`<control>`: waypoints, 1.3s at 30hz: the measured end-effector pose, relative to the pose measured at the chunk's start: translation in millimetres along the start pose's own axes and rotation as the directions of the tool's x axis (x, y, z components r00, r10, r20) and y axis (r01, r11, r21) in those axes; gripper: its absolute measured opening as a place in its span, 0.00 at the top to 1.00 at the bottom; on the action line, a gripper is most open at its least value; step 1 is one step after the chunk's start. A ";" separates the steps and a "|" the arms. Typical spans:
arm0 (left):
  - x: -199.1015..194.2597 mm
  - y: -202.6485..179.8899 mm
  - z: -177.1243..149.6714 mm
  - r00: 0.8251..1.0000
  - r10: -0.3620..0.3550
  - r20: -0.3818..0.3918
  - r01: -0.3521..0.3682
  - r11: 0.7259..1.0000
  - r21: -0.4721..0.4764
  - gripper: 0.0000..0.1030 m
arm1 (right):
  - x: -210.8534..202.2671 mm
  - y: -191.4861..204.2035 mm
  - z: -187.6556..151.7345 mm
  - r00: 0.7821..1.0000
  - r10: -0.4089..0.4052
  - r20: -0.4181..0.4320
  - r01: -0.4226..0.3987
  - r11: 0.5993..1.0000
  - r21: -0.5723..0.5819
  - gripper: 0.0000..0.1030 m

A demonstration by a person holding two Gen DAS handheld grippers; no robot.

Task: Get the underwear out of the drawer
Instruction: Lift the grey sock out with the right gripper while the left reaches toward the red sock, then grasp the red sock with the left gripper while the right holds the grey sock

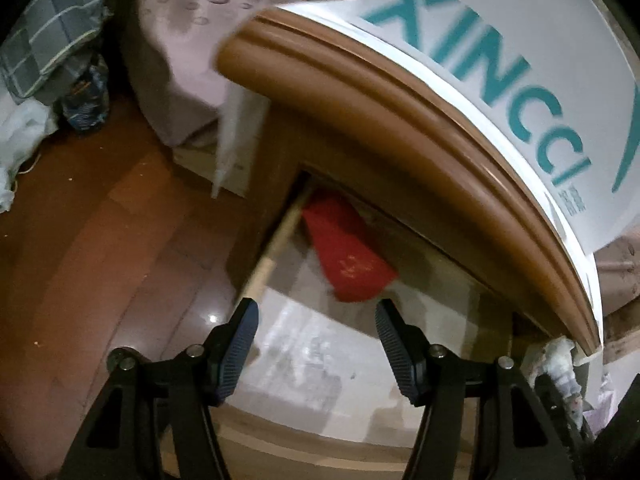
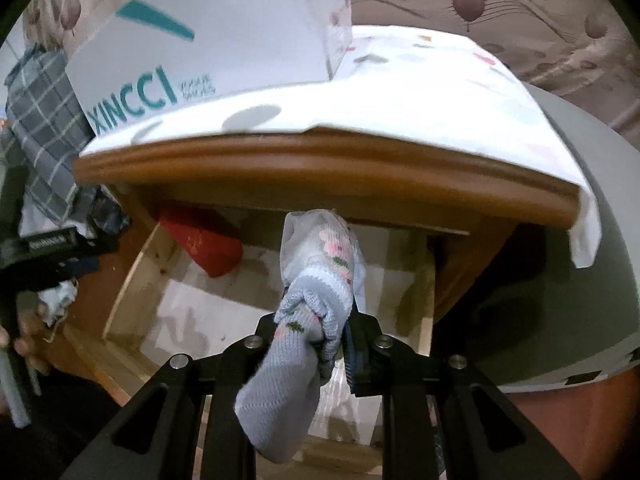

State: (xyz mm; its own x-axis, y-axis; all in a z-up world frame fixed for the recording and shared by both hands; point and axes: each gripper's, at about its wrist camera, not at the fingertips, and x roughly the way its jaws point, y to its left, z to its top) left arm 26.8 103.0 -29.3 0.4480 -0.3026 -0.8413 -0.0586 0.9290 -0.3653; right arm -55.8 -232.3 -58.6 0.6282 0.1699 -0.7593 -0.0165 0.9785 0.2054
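Note:
The wooden nightstand's drawer (image 1: 280, 232) is pulled open; its pale lined bottom (image 2: 192, 312) shows in both views. My right gripper (image 2: 320, 332) is shut on pale blue knitted underwear (image 2: 316, 280) with a pink and green pattern, held above the drawer. The same garment shows at the right edge of the left wrist view (image 1: 560, 364). My left gripper (image 1: 316, 312) is open and empty over the drawer's front. A red folded item (image 1: 344, 252) lies at the drawer's back left, also in the right wrist view (image 2: 208, 248).
A white XINCCI box (image 2: 192, 48) stands on the nightstand's cloth-covered top (image 2: 400, 96). The brown moulded top edge (image 1: 400, 120) overhangs the drawer. A bed with a spotted sheet (image 1: 192, 32) and a plaid pillow (image 1: 52, 32) lies to the left. The floor (image 1: 100, 240) is dark wood.

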 end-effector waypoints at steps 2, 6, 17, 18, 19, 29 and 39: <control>8.1 -5.2 -2.1 1.000 -0.025 -0.013 0.024 0.999 -0.036 0.39 | -4.4 -2.7 -1.4 0.999 0.005 0.032 -0.005 1.000 0.014 0.83; 30.0 -9.7 -5.7 0.999 -0.023 -0.033 0.018 0.991 -0.132 0.39 | -27.6 -18.3 2.1 0.996 0.005 0.090 -0.010 0.998 0.056 0.83; 73.2 -21.9 -7.7 0.999 -0.005 0.035 0.014 0.962 -0.272 0.39 | -37.2 -40.4 8.2 0.992 0.033 0.125 -0.051 0.988 0.144 0.83; 74.6 -22.9 -7.3 0.999 0.003 0.033 0.006 0.962 -0.273 0.39 | -37.0 -40.8 8.4 0.992 0.040 0.124 -0.058 0.987 0.147 0.83; 77.5 -24.5 -6.6 0.999 0.004 0.034 0.005 0.959 -0.282 0.39 | -36.7 -41.5 9.0 0.992 0.044 0.122 -0.062 0.987 0.149 0.83; 88.9 -18.7 -9.4 0.992 0.027 0.121 0.023 0.919 -0.394 0.39 | -40.5 -42.9 10.7 0.988 0.067 0.136 -0.088 0.984 0.157 0.82; 117.4 1.8 -21.9 0.994 0.019 0.105 0.043 0.827 -0.561 0.39 | -40.8 -44.4 12.1 0.987 0.084 0.140 -0.106 0.981 0.160 0.82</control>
State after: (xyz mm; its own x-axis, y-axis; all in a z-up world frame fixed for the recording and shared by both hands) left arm 59.8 64.5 -137.4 0.5380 -0.2609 -0.8016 -0.5291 0.6358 -0.5620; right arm -71.3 -284.1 -29.3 0.7274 0.2332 -0.6454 0.0421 0.9236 0.3811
